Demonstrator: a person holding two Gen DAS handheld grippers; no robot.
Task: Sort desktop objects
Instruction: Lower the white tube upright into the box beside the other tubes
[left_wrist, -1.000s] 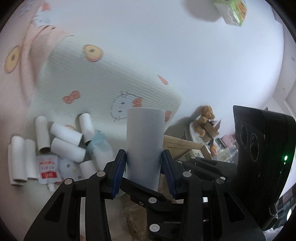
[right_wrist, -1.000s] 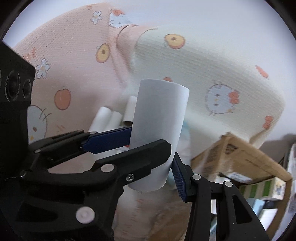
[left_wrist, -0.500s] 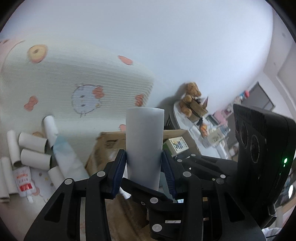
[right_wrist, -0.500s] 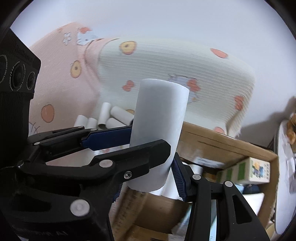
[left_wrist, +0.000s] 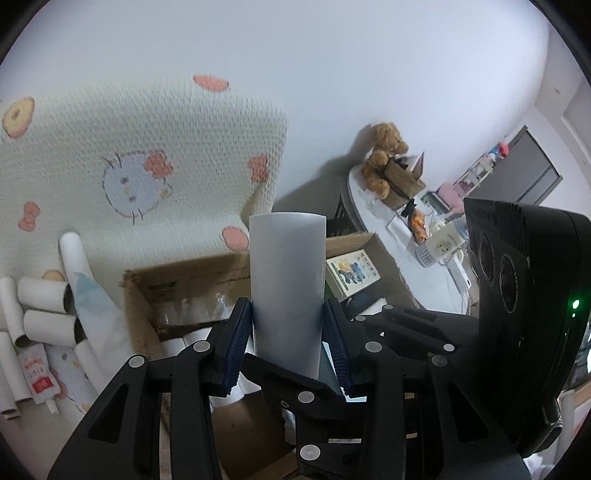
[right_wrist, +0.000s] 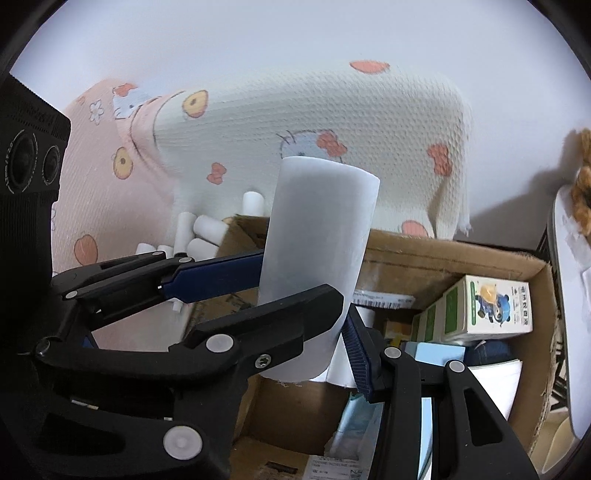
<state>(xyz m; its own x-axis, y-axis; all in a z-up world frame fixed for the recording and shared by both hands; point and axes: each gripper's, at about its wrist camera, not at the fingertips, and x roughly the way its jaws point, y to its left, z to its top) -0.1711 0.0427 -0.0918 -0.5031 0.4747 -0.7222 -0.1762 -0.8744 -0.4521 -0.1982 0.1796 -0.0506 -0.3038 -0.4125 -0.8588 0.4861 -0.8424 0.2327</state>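
The tube (left_wrist: 287, 291) in the left gripper (left_wrist: 288, 334) looks like matt, smooth white paper or card; the gripper's frame is matt black plastic with ribbed blue pads (left_wrist: 236, 341); the box (right_wrist: 454, 258) is rough brown cardboard with frayed edges; the blanket (left_wrist: 147, 155) is waffle-textured cream cloth; the teddy bear (left_wrist: 384, 157) at upper right is fuzzy brown plush.

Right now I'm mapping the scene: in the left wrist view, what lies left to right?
Loose paper tubes → cardboard box → held white tube → green-and-white carton → teddy bear.
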